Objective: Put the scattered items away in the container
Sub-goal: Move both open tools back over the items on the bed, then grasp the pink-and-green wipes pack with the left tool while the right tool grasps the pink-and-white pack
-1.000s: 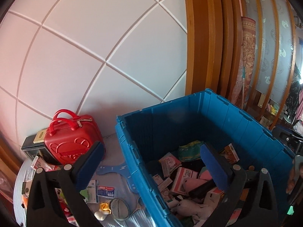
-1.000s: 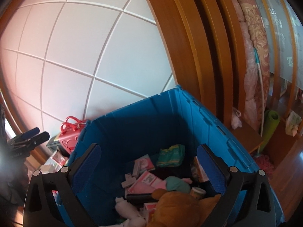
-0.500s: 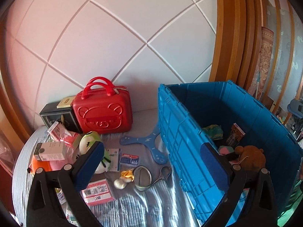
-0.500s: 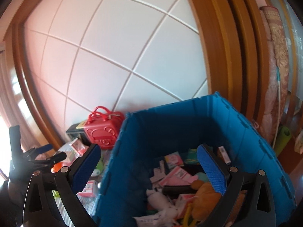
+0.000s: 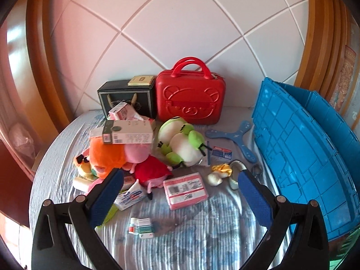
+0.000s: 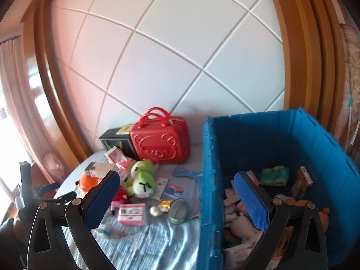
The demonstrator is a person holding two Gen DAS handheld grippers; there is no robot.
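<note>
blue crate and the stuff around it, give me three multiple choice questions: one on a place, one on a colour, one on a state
1. Where is the red case relative to the blue crate?
A. inside it
B. outside, by the wall
C. on its rim

2. What colour is the frog toy?
A. green and white
B. purple
C. black

3. How are the left tongs?
A. shut on a box
B. open, holding nothing
C. shut on a toy

Answers:
1 B, the case stands on the bed against the wall, beside the crate.
2 A, green head and limbs, white belly.
3 B, the pads are wide apart with nothing between them.
</note>
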